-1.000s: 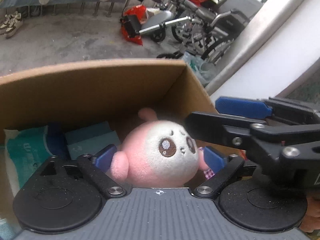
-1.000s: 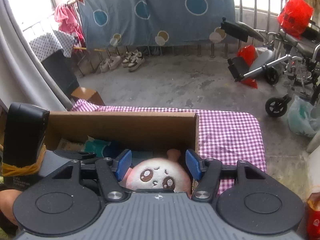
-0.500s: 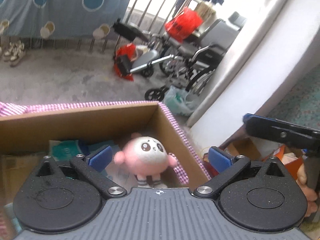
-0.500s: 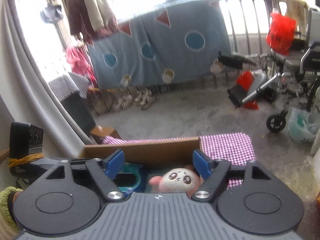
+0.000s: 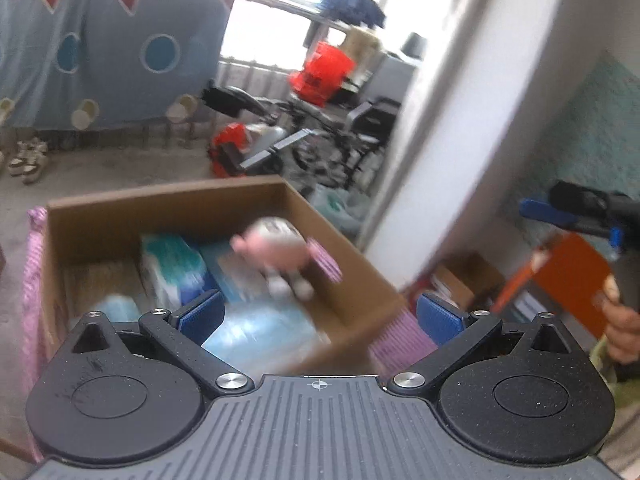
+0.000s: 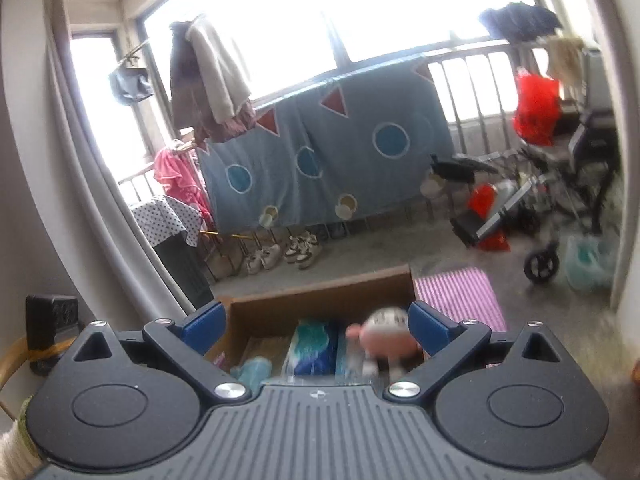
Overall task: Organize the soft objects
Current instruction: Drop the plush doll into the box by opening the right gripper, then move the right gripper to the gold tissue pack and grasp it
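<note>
A pink and white plush toy lies in the open cardboard box, against its right wall, next to teal and blue soft packs. My left gripper hangs open above the box's near end with nothing between its blue pads. The right wrist view shows the same plush toy in the box, well beyond my right gripper. That gripper's jaws are opening and stand wide with nothing between them. It also shows at the right edge of the left wrist view, as the right gripper held by a hand.
The box rests on a purple checked cloth. Behind it are a concrete floor, shoes, a blue hanging sheet and a wheelchair. A white wall and an orange box stand to the right.
Both grippers have let go of the plush toy, opened wide and pulled back and up from the box. The toy now lies in the box, farther away in both views.
</note>
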A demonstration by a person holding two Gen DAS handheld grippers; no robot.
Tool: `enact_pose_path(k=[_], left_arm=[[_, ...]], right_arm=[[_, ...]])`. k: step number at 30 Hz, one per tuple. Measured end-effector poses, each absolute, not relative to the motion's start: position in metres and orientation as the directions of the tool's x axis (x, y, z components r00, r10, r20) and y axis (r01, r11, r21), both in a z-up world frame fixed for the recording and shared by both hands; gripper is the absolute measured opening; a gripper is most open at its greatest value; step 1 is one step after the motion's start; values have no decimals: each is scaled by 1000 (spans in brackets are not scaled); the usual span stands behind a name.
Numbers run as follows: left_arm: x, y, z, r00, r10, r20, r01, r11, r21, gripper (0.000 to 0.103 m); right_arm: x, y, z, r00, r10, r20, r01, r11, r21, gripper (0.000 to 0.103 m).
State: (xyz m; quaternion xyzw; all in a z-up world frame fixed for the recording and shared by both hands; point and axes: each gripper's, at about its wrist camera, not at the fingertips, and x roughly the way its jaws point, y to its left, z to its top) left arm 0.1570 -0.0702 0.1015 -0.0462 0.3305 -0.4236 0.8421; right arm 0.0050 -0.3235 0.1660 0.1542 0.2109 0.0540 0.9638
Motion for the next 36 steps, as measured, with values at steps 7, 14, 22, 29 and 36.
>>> enact_pose_path(k=[7,14,22,29,36], left_arm=[[108,-88,48,302,-779,-549,743,554,-377,103],[79,-145,3,197,-790,-580,835,445,-323,101],[63,-204,-27,135,-750,-648,903,362,-230,84],[68,-236,-42,113,-699,-706,929,327,-174,73],[78,-252,-53,119,-660,-742,923,350,-163,58]], right_arm=[[-38,-340,84,866,169,-470,118,844,522,99],[-70,-368,-21,803,228,-551,344,577,740,73],[-90,-385,-83,787,257,-561,448,387,806,65],[-78,-405,-107,788,281,-548,454,335,826,65],[-63,-419,-112,802,307,-512,425,308,851,65]])
